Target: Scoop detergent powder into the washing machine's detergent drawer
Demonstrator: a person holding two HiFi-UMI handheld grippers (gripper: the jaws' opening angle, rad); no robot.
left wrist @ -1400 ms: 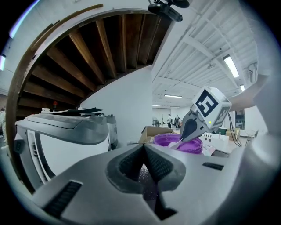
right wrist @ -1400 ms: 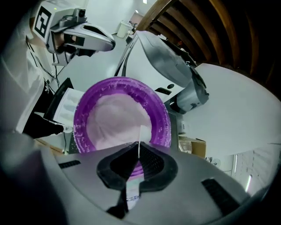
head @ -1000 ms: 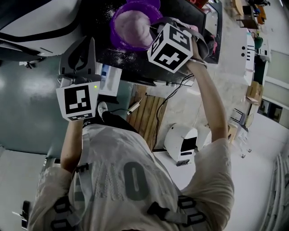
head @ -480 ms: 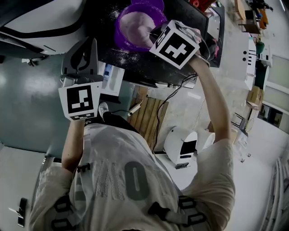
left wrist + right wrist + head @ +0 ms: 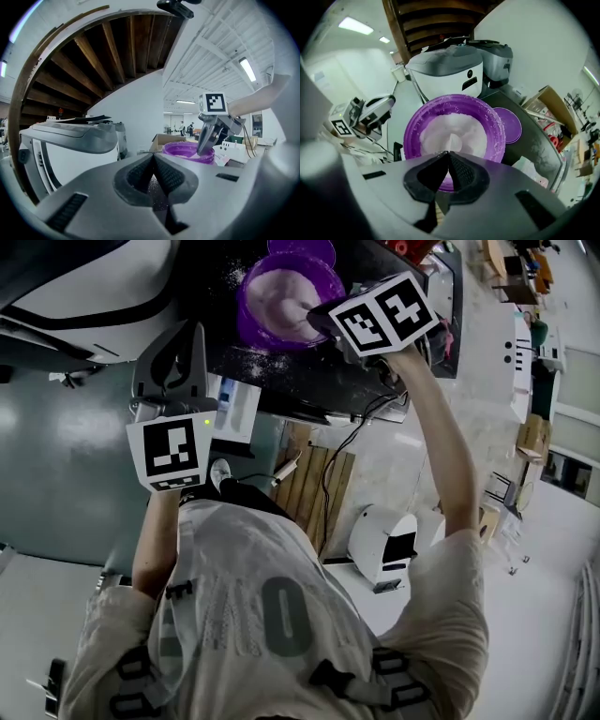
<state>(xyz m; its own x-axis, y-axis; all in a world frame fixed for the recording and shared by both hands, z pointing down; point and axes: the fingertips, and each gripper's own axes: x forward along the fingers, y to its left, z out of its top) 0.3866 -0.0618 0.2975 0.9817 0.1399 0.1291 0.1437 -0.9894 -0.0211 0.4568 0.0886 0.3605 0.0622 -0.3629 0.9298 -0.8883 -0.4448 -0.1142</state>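
A purple bowl point(image 5: 281, 292) of white detergent powder stands on the dark top of the machine. My right gripper point(image 5: 319, 320) reaches down over its near rim. In the right gripper view the right gripper point(image 5: 449, 154) is shut on what looks like a small white scoop point(image 5: 453, 140), whose tip lies in the powder point(image 5: 440, 129). My left gripper point(image 5: 183, 338) hovers to the left, shut and empty, beside the white detergent drawer point(image 5: 234, 404) with a blue part. The left gripper view shows the left gripper point(image 5: 153, 158) closed, and the bowl point(image 5: 185, 151) beyond it.
A purple lid point(image 5: 509, 124) lies beside the bowl. The white washing machine point(image 5: 445, 70) rises behind it. Spilled powder dusts the dark top point(image 5: 272, 362). A wooden pallet point(image 5: 309, 479) and a white appliance point(image 5: 380, 540) sit on the floor below.
My right gripper has swung up and over the bowl, tipping its jaws into the powder. The left gripper has hardly moved.
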